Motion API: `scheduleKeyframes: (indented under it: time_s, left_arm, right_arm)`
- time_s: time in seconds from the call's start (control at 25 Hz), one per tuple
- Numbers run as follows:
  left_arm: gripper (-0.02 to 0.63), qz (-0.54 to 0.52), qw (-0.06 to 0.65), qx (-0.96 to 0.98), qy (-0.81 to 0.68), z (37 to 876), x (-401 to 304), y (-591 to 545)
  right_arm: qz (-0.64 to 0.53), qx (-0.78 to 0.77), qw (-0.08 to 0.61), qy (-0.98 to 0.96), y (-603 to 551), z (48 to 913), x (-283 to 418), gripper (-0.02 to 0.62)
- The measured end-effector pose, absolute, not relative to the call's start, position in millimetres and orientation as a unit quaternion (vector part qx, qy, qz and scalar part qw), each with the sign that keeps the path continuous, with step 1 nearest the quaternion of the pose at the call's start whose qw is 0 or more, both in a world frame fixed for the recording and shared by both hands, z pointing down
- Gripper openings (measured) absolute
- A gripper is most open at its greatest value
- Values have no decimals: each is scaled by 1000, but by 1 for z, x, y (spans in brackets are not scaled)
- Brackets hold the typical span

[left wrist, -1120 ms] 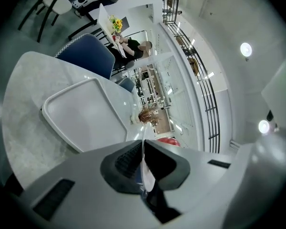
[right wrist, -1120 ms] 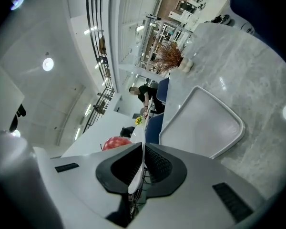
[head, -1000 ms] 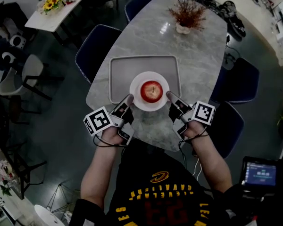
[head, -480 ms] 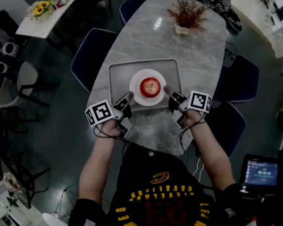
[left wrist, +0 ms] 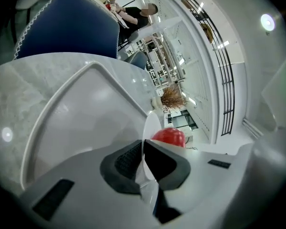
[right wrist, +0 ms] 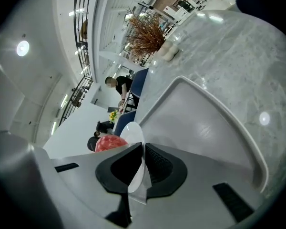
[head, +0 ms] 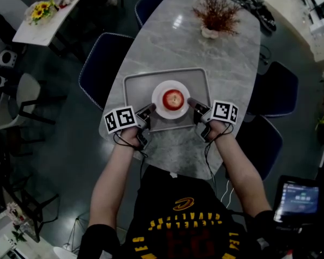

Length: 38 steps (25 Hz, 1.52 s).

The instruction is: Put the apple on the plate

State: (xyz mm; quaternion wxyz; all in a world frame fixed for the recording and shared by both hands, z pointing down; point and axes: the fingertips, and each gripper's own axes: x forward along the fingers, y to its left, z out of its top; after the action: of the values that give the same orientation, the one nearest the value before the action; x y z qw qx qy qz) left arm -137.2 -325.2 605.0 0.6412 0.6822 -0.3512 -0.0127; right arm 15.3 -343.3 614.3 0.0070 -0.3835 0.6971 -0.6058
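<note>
- A red apple [head: 173, 99], round and glossy with a pale spot at its top, is seen at the middle of a white round plate [head: 163, 110].
- The plate is placed over the near part of a grey tray [head: 137, 85] on the marble desk [head: 205, 58]; whether it rests on the tray cannot be told.
- The left gripper [head: 149, 110] is clenched on the plate's left rim [left wrist: 151, 123], which is pinched thinly between its dark pads.
- The right gripper [head: 191, 102] is clamped likewise on the opposite rim [right wrist: 133, 132], with the apple [right wrist: 109, 142] seen just beyond it.
</note>
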Motion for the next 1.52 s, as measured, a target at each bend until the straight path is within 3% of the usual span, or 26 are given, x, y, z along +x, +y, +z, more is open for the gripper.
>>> scheduleKeyframes:
  time_s: [0.6, 1.08, 1.28, 1.52]
  left_arm:
    - [20, 92, 653, 655, -370, 666, -135, -346]
    - [20, 113, 654, 642, -383, 677, -134, -346]
    - [25, 143, 631, 654, -392, 675, -134, -344]
    - [29, 196, 555, 684, -431, 663, -143, -345]
  right_arm:
    - [-598, -426, -71, 675, -365, 666, 16, 29]
    - [-593, -428, -100, 675, -368, 678, 15, 29]
    - [-546, -423, -147, 708, -366, 674, 13, 29]
    - [-465, -442, -199, 740, -366, 661, 23, 29]
